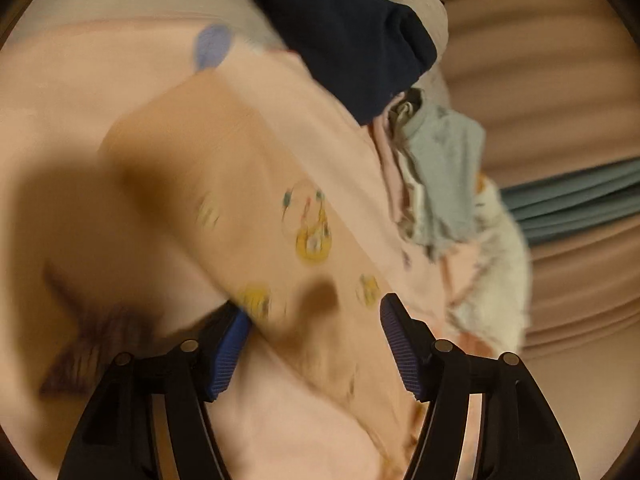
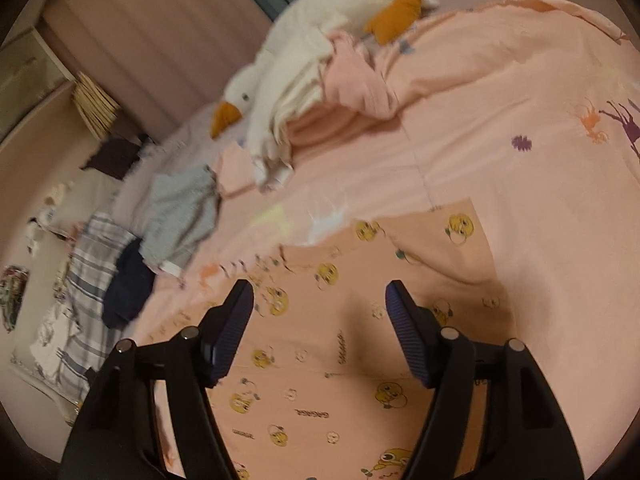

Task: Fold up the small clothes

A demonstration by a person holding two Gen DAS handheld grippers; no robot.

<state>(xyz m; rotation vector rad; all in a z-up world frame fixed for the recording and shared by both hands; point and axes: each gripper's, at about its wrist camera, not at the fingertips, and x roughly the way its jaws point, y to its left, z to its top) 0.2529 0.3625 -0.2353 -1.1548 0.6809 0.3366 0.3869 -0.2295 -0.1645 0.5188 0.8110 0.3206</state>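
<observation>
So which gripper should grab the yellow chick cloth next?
Probably the right gripper: its view is sharp, it is open, and the chick-print cloth lies flat right between its fingers. The left gripper is open too, but its view is blurred and the cloth's edge is hard to place.

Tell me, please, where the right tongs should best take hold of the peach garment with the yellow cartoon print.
Probably at the far right corner of the peach garment, near. It lies spread flat on the pink bedspread, and that corner is a free, exposed edge. The open right tongs could come in low from the near side and pinch it.
</observation>
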